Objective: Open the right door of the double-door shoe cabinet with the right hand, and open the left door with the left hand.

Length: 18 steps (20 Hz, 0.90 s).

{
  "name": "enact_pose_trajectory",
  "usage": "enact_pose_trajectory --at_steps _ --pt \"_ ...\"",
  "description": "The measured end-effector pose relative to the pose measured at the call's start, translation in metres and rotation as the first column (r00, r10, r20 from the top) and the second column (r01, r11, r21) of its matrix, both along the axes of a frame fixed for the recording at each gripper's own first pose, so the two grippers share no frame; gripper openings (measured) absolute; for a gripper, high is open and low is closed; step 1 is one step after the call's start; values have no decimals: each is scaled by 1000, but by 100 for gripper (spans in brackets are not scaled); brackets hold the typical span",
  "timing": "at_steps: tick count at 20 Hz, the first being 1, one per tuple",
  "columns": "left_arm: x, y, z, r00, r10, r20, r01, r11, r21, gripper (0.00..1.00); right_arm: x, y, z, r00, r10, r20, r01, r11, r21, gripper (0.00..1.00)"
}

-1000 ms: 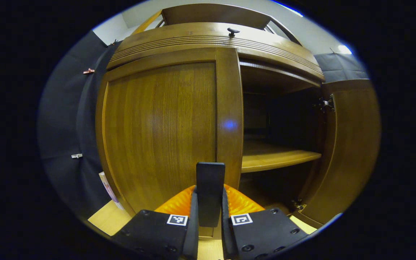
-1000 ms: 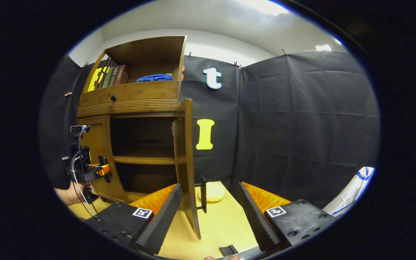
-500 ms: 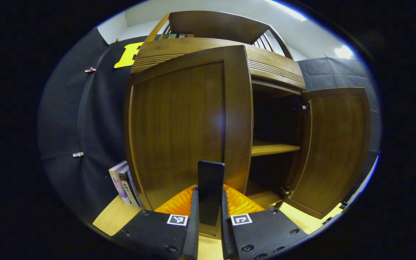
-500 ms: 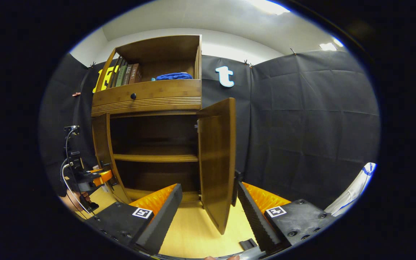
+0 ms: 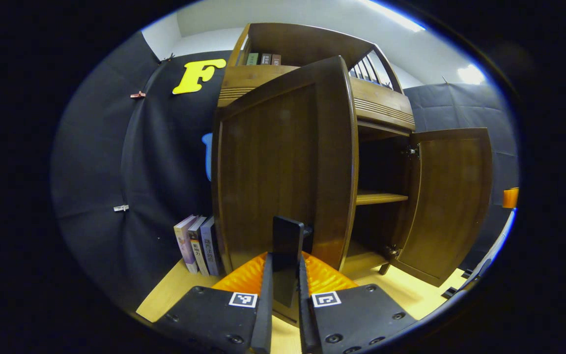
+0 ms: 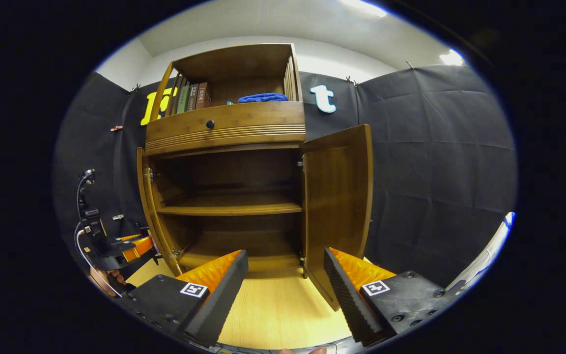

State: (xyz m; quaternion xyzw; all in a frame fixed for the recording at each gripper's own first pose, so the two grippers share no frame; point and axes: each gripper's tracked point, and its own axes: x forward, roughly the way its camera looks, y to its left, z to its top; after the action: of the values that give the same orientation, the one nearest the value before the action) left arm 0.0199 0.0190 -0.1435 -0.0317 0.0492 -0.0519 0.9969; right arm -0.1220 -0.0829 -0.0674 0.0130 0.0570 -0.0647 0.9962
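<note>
Both cabinet doors standing open

Left hand-held gripper (image 5: 283, 295) is clamping the black handle (image 5: 288, 246) of the left door (image 5: 283, 162), which is swinging out from the shoe cabinet (image 6: 224, 128). Right hand-held gripper (image 6: 285, 290) is hovering with jaws wide, holding nothing, just in front of the open right door (image 6: 339, 206). Books (image 5: 197, 243) are standing beside the cabinet on the counter (image 6: 273, 314).

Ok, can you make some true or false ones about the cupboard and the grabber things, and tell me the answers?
1. The left hand-held gripper is shut on the black door handle. True.
2. The brown wooden right door is closed. False: it stands open.
3. The right hand-held gripper grips the right door. False: its fingers are spread, holding nothing.
4. A blue cloth lies on the top shelf. True.
5. Shoes fill the wooden middle shelf. False: none can be seen.
</note>
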Motion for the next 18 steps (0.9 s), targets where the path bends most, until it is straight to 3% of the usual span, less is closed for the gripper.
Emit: enact_pose_trajectory --at_steps 9,14,18 --pt "-30 65 -3 999 54 1 -54 999 2 17 -7 28 -2 1000 9 5 -9 1000 9 98" --pt "-36 95 12 998 20 56 -21 1000 10 15 -7 41 2 1000 21 16 -21 1000 0 98" --pt "-34 128 10 996 75 51 -76 997 12 13 -9 49 5 999 32 29 -32 999 -9 98"
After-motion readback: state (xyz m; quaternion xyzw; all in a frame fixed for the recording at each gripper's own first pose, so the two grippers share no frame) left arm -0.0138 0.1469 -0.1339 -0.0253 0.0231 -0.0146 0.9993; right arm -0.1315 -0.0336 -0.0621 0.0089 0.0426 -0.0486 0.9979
